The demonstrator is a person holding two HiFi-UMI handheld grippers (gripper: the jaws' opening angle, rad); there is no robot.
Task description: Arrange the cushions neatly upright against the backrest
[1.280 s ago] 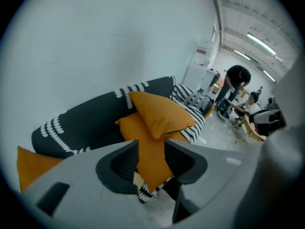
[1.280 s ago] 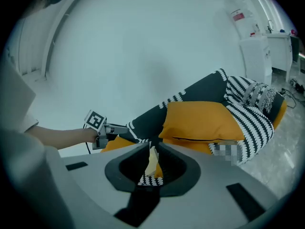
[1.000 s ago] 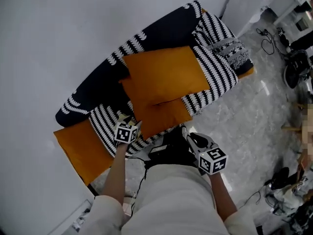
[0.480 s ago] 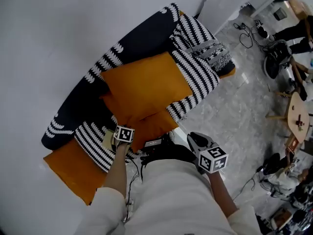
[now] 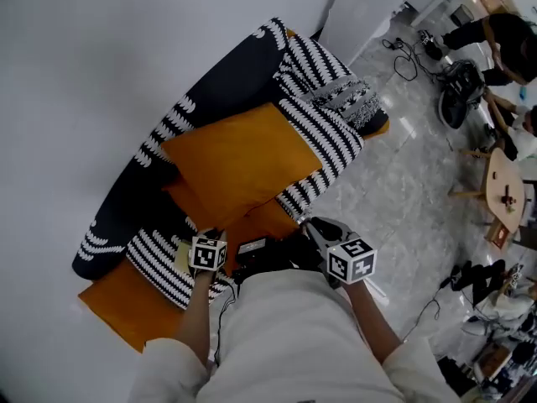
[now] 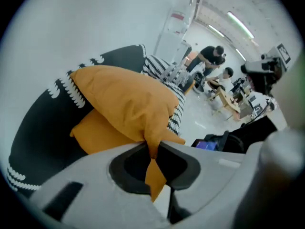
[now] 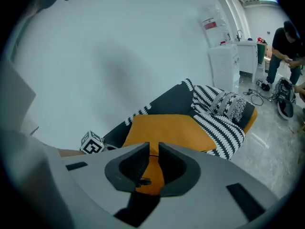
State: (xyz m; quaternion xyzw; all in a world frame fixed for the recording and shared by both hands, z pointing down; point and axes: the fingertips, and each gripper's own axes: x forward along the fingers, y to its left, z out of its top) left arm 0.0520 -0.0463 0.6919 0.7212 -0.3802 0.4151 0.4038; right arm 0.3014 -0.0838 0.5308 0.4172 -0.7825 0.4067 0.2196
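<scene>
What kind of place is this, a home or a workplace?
Probably a lab or office with a mock living corner, not a home: a sofa with orange cushions stands by a bare white wall, while cables lie on the floor and people work at a table beyond.

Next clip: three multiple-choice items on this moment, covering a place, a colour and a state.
1. The top orange cushion lies on: A the floor; B another orange cushion; C a table.
2. The sofa cover is: A red and green; B black and white; C plain blue.
3. The left gripper is: A open; B out of view; C shut on the top cushion's corner.
Key: B, the two overlap on the seat. B, dark cloth with white stripes. C, its jaws have just been closing and pinch orange fabric.
</scene>
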